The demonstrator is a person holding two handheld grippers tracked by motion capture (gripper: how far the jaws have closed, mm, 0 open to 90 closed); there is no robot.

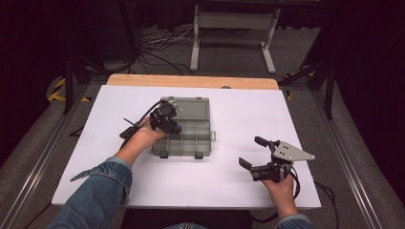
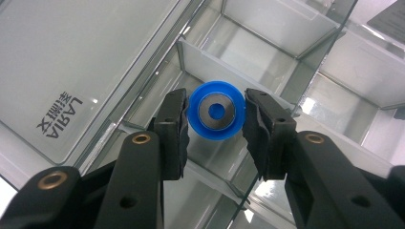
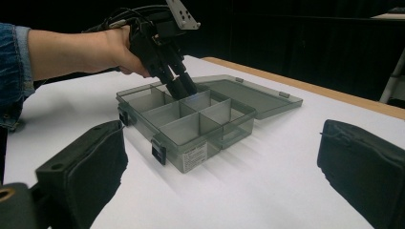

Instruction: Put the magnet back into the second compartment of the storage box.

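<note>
A grey see-through compartment box (image 1: 204, 143) lies open at the table's middle, its lid (image 1: 191, 104) flat behind it. My left gripper (image 1: 173, 125) reaches down into a left-hand compartment and is shut on a blue round piece (image 2: 216, 110) with a grey metal centre; both pads press its sides. Under the piece I see the box's dividers (image 2: 210, 64). My right gripper (image 1: 252, 151) rests at the right front of the table, jaws wide open and bare. In the right gripper view its pads (image 3: 90, 167) frame the box (image 3: 191, 148) and the left gripper (image 3: 179, 83) dipping into it.
The white table top (image 1: 239, 109) has a wooden strip (image 1: 191, 81) along its far edge. Beyond stand a white frame leg (image 1: 195, 43) and floor cables. A denim sleeve (image 1: 102, 183) lies over the left front.
</note>
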